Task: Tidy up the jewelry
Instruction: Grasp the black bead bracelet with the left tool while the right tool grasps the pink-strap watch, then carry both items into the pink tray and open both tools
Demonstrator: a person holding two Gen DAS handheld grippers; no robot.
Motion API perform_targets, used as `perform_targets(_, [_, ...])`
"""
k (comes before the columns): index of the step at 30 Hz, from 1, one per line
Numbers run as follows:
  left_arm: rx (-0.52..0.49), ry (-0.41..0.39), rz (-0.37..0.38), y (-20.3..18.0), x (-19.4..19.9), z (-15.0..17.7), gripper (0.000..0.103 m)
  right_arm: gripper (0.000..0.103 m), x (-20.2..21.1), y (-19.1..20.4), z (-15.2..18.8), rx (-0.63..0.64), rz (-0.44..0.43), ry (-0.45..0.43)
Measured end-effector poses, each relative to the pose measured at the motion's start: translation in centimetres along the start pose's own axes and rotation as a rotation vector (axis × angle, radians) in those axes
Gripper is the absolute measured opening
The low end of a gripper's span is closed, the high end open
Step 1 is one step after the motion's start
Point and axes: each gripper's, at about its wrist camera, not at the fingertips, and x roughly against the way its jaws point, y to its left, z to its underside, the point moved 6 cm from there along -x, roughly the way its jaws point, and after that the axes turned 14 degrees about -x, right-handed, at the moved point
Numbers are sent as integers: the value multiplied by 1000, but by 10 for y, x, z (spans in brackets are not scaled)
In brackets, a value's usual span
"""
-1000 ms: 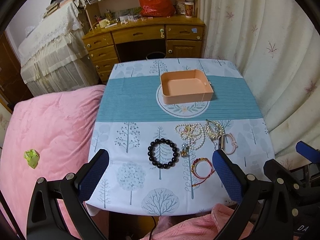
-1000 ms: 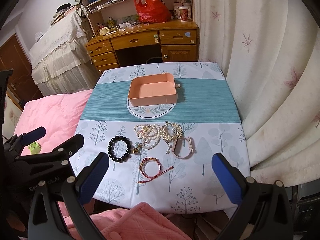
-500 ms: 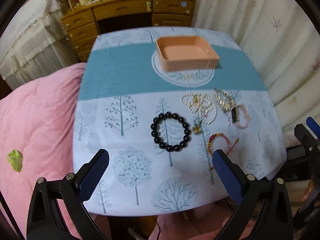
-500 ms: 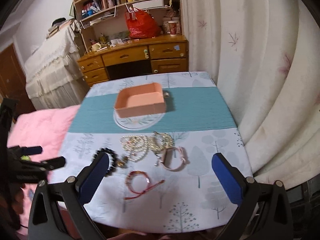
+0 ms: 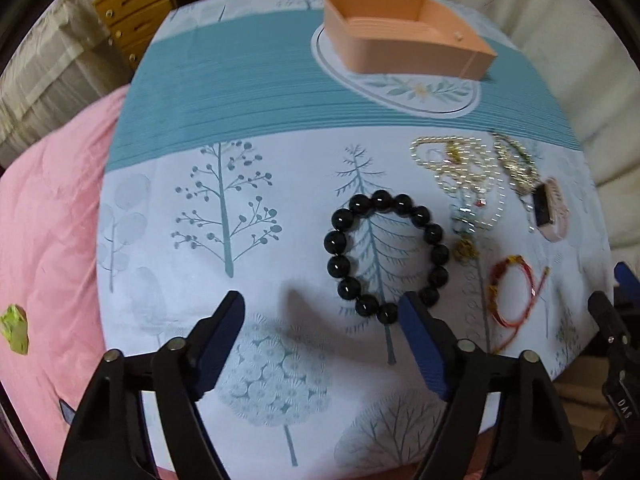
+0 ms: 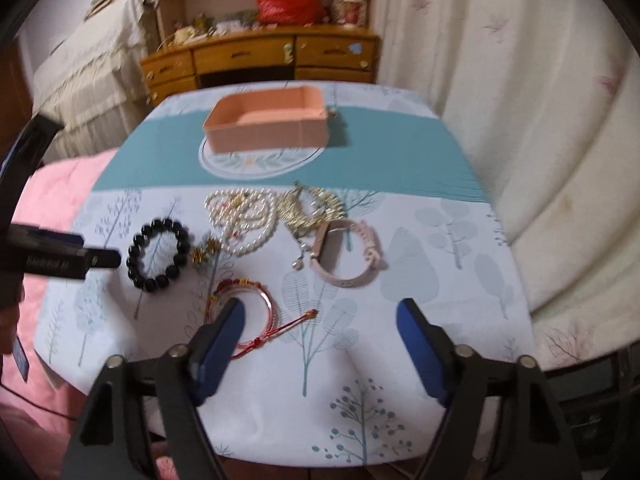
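Left claw: the left claw [image 5: 320, 320] is hanging wide apart over the near part of the counter [image 5: 248, 120], pinching nothing, with its right pad just at the near edge of the black bead bracelet [image 5: 386, 257].
Right claw: the right claw [image 6: 320, 326] is also sitting spread and empty, its left pad covering part of the red cord bracelet [image 6: 256, 312].
Where the jewelry is: everything is lying loose on the tree-print cloth, near side of the teal band. The pearl strand [image 6: 246, 222] and gold chain [image 6: 310, 206] are lying tangled together, and the pink strap watch [image 6: 346, 254] is sitting right of them, touching the chain.
Destination: looks like the peach tray [image 6: 266, 124], sitting empty on the far side, well apart from the pile.
Black beads: probably the easy one. Chunky, fairly heavy, likely glossy and slippery, so pinching across one side of the ring seems better than squeezing a single bead.
Pearls and chain: floppy and snaggy, so they're probably coming up together if grabbed in the middle; an outer loop looks safer.
Red cord: light and thin, hard to get under flat on cloth; the thicker beaded bit is the best hold.
Writing: there's white lettering on the other claw's body in each view, too blurry to be reading properly.
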Motion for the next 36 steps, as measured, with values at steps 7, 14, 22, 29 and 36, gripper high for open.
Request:
perform_targets(7, [61,123,24,1,-29,-5,56,47,-43,7,-33,49,-40,84])
perform_targets(14, [48,161,-4,0,-40,-13,36,20,-88,-2,-48,15,-101,251])
perform_targets(22, [68,144,3,-3,-37,-15,13,10,-100,-12,-55,-91,-229,336])
perform_targets(29, [45,81,-2,-16,-9,-21,13,9,-88,-27,-63,-190,-273,320])
perform_targets(36, [40,-8,38,-18,35,-38,13,8,-66,-37,-84,-257,-311,251])
